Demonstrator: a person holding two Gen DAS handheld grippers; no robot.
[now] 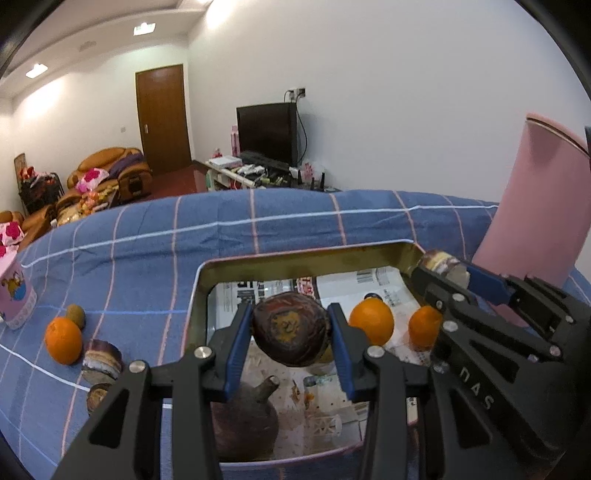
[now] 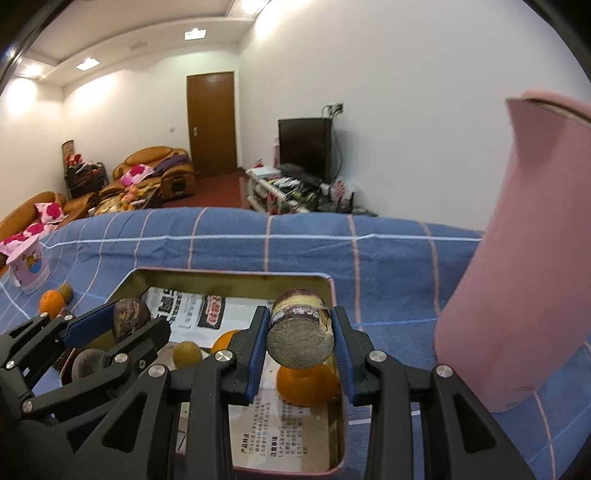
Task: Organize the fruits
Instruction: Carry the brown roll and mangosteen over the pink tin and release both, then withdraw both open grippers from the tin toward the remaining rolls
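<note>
Two grippers hover over the tin (image 1: 207, 273) on the bed (image 1: 147, 236), apparently to drop fruit in. The left gripper (image 1: 290, 334) clamps a round dark fruit (image 1: 290, 332); the right gripper (image 2: 301, 343) clamps a cut stalk piece (image 2: 299, 332).

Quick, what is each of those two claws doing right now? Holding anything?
Left gripper: closed on a round dark purple fruit, above the tin tray.
Right gripper: closed on a cut, cylinder-shaped brown piece, also over the tray.

White walls (image 1: 369, 92) and recessed ceiling lights (image 1: 144, 28) fill the upper frame; a brown wooden door (image 1: 162, 118) stands centre-left, orange leather sofas (image 1: 110, 170) at left, a black television (image 1: 267, 133) mid-frame.
</note>
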